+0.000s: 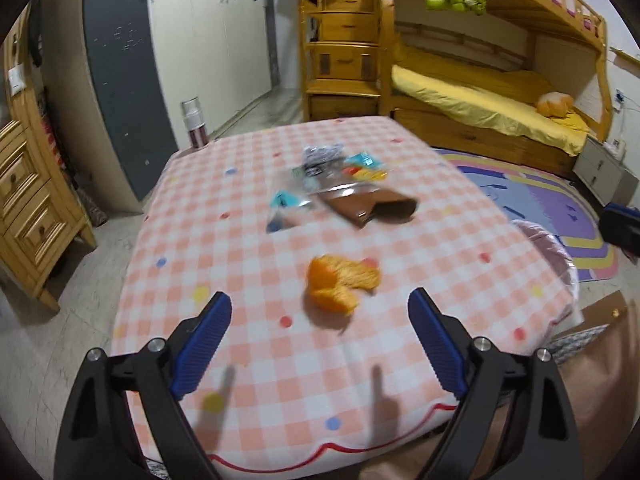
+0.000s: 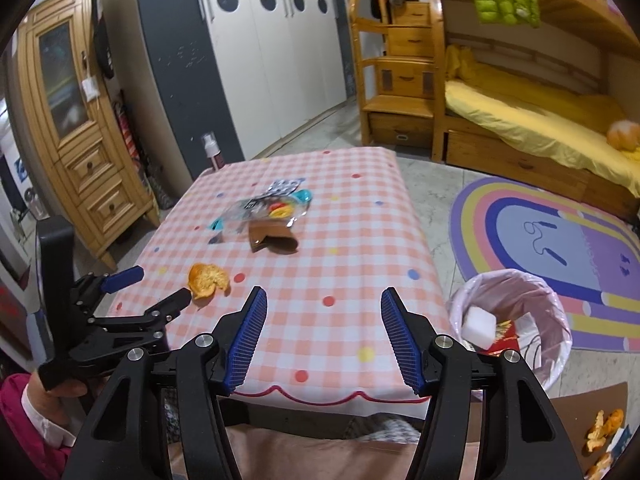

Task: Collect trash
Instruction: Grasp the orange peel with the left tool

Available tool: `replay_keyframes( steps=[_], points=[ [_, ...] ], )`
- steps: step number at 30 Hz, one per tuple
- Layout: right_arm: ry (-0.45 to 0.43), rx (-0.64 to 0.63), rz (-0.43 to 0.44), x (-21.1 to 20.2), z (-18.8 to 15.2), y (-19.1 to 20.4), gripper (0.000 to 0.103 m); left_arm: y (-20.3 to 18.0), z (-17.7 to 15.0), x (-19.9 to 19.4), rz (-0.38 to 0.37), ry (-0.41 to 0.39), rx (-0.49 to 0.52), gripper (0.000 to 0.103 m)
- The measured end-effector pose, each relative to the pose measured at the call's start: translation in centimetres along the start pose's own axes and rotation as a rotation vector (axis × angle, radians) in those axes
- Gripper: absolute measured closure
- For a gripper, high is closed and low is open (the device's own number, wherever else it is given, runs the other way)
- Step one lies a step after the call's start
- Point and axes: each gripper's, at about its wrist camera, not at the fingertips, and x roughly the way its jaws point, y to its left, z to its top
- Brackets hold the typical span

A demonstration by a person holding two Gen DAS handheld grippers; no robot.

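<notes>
Both the left gripper (image 1: 320, 300) and right gripper (image 2: 323, 300) are spread, empty; wrappers (image 2: 266, 208) mid-table (image 2: 360, 240), their print blurred and unreadable.

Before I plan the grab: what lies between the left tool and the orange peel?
Only bare checked tablecloth. In the left wrist view, the open left tool frames the orange peel with nothing between.

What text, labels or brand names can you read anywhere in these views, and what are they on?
None is readable.
Snack wrappers on the checked tablecloth: print blurred.
Brown packet: no legible mark.
Red-and-white carton in the trash bin: lettering too small.
Pump bottle on the floor: label blurred.
White tag on the wooden cabinet: too small.
</notes>
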Motion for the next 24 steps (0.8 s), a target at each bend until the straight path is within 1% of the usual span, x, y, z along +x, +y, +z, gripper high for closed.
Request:
replay_keyframes(
  steps=[2, 3, 5, 7, 8, 9, 10, 13, 17, 18, 19, 20, 21, 22, 23, 24],
  points=[
    [0.002, -0.013, -0.003, 0.2, 0.0, 0.4, 0.043, 0.2, -0.7, 0.8, 0.016, 0.018, 0.005, 0.016],
    [0.003, -0.014, -0.001, 0.3, 0.0, 0.5, 0.043, 0.2, -0.9, 1.2, 0.012, 0.028, 0.005, 0.017],
    [0.007, -0.012, 0.007, 0.5, 0.0, 0.7, 0.043, 0.4, -1.2, 1.6, -0.002, 0.037, 0.004, 0.022],
    [0.009, -0.015, 0.004, 0.8, 0.0, 0.8, 0.043, 0.4, -1.2, 2.1, -0.014, 0.043, 0.019, 0.032],
    [0.009, -0.012, 0.007, 0.9, 0.0, 0.7, 0.043, 0.4, -1.2, 2.5, -0.018, 0.048, 0.023, 0.035],
    [0.01, -0.005, 0.013, 1.0, 0.0, 0.6, 0.044, 0.5, -1.2, 2.9, -0.028, 0.059, 0.023, 0.042],
    [0.011, -0.002, 0.016, 1.1, 0.0, 0.6, 0.044, 0.6, -1.2, 3.4, -0.041, 0.069, 0.016, 0.046],
    [0.019, -0.005, 0.016, 1.6, -0.1, 0.5, 0.045, 0.6, -1.0, 4.2, -0.077, 0.081, 0.0, 0.046],
    [0.029, 0.003, 0.015, 1.9, -0.2, 0.0, 0.045, 0.3, -0.5, 5.2, -0.089, 0.085, 0.016, 0.046],
    [0.031, 0.004, 0.013, 2.0, -0.2, -0.1, 0.046, 0.2, -0.4, 5.4, -0.086, 0.085, 0.02, 0.049],
    [0.032, 0.007, 0.011, 2.0, -0.2, -0.2, 0.046, 0.1, -0.3, 5.5, -0.076, 0.082, 0.025, 0.054],
    [0.032, 0.009, 0.01, 2.0, -0.2, -0.3, 0.046, 0.1, -0.2, 5.5, -0.072, 0.081, 0.028, 0.057],
    [0.032, 0.011, 0.01, 2.0, -0.2, -0.3, 0.046, 0.2, -0.1, 5.5, -0.075, 0.081, 0.028, 0.063],
    [0.032, 0.011, 0.009, 2.0, -0.2, -0.4, 0.046, 0.4, -0.1, 5.5, -0.088, 0.083, 0.018, 0.074],
    [0.034, 0.009, 0.009, 2.0, -0.3, -0.4, 0.046, 0.5, 0.0, 5.4, -0.098, 0.083, 0.006, 0.076],
    [0.037, 0.005, 0.008, 2.1, -0.3, -0.3, 0.046, 0.8, 0.0, 5.1, -0.107, 0.08, -0.007, 0.081]
  ],
)
